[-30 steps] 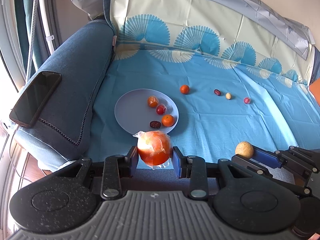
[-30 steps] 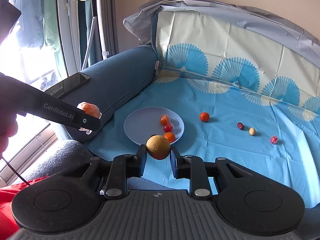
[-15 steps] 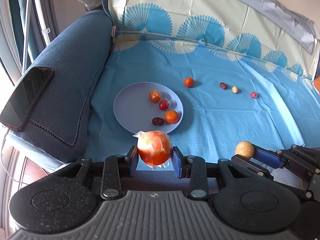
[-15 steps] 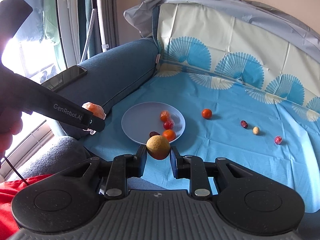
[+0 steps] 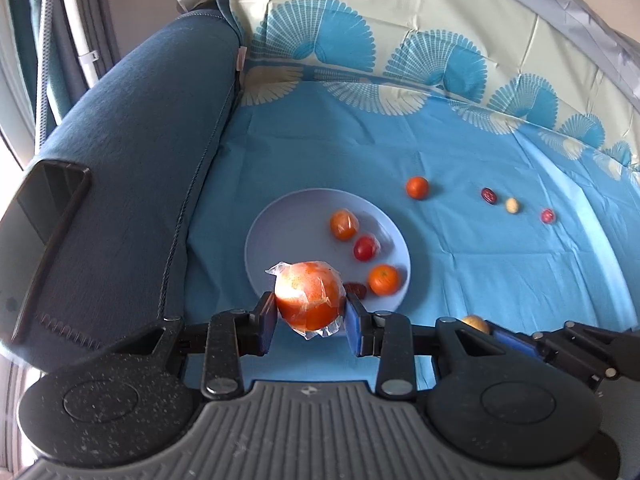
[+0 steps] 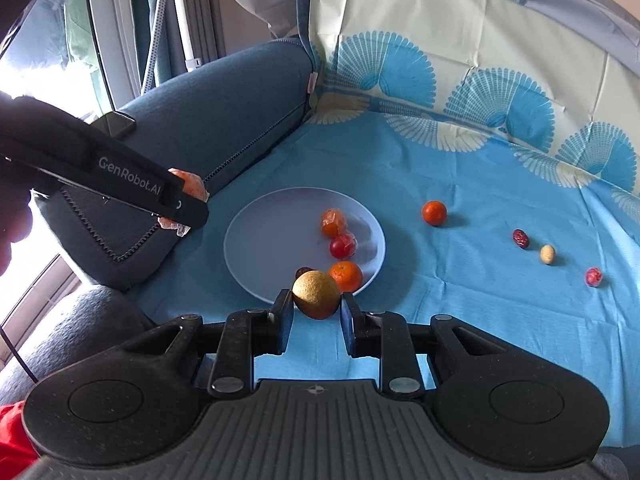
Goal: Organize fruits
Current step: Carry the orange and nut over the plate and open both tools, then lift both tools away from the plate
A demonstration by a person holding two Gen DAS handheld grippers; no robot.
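Observation:
My left gripper (image 5: 311, 316) is shut on a plastic-wrapped orange fruit (image 5: 310, 300), held above the near rim of the pale blue plate (image 5: 280, 240). My right gripper (image 6: 316, 312) is shut on a round yellow-brown fruit (image 6: 317, 294) over the plate's near edge (image 6: 248, 256). The plate holds a wrapped orange (image 5: 343, 224), a wrapped red fruit (image 5: 365, 248), a small orange (image 5: 384, 279) and a dark date (image 5: 357, 290). On the blue cloth lie an orange (image 5: 417, 187), a red date (image 5: 488, 195), a pale nut (image 5: 512, 205) and a wrapped red fruit (image 5: 548, 216).
A dark blue sofa armrest (image 5: 140, 128) rises left of the plate, with a black phone (image 5: 44, 216) lying on it. The left gripper's body (image 6: 120, 176) crosses the right wrist view at the left. The sofa back with the fan-patterned cloth (image 5: 400, 60) stands behind.
Both grippers have moved forward toward the plate, each with its fruit still held. The left gripper's orange now overlaps the plate's near rim.

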